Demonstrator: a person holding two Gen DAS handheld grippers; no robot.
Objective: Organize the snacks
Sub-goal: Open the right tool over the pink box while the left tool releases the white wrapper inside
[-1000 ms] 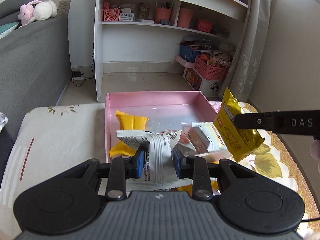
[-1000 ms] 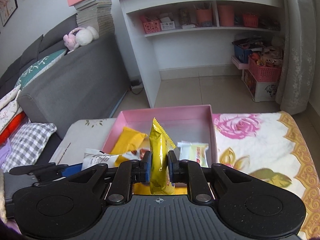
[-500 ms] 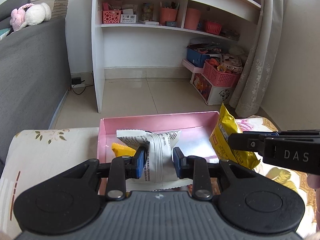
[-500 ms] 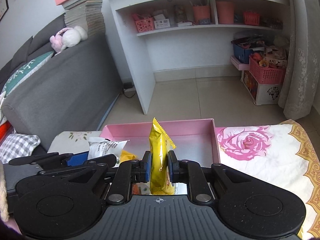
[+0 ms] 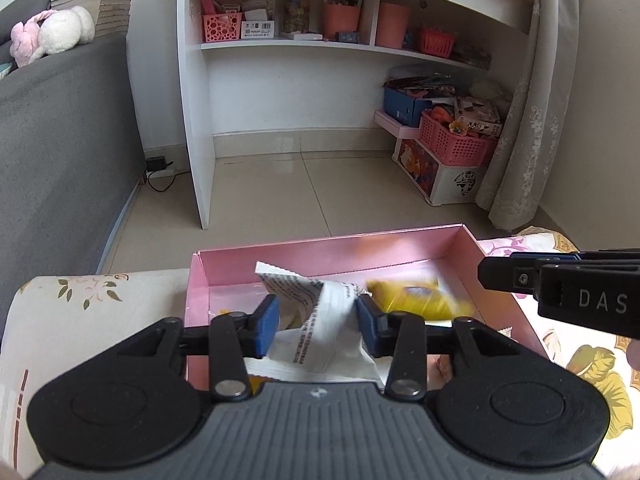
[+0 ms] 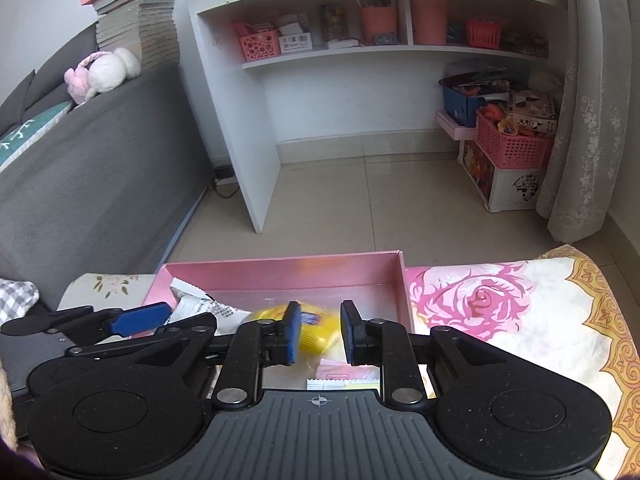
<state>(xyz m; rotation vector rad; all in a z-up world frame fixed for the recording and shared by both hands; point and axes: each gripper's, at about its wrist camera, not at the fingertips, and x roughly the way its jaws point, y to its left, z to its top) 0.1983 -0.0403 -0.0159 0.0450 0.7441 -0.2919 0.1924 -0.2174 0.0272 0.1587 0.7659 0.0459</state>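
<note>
Left gripper [image 5: 318, 316]: held level over the near left part of the pink box [image 5: 328, 250], its blue pads [image 5: 267, 324] pointing toward the box's far wall; the jaws are clamped on the white snack packet [image 5: 320, 320], pinching it across its middle.
White snack packet: crumpled between the pads, one serrated end sticking up and away toward the far wall, the other end spread below the fingers toward the near edge; printed text runs along it. In the right wrist view it shows at the box's left side [image 6: 200, 306].
Pink box: rests on the flower-print cloth [image 6: 500, 312], its far edge close to the cloth's far edge; the left wall lies just beyond the left gripper's left finger.
Yellow snack packet [image 5: 416, 300]: blurred, lying within the box right of the white packet, toward the middle; in the right wrist view it sits just beyond the right gripper's left pad [image 6: 312, 330], and whether it touches the box floor cannot be told.
Right gripper [image 6: 318, 332]: level over the box's near middle, fingers pointing at the far wall; jaws spread apart with nothing between the pads. From the left wrist view its black finger [image 5: 560, 284] reaches in from the right over the box's right wall.
Other packets [image 6: 344, 378]: pale wrappers low in the box near its near edge, partly hidden under the right gripper.
</note>
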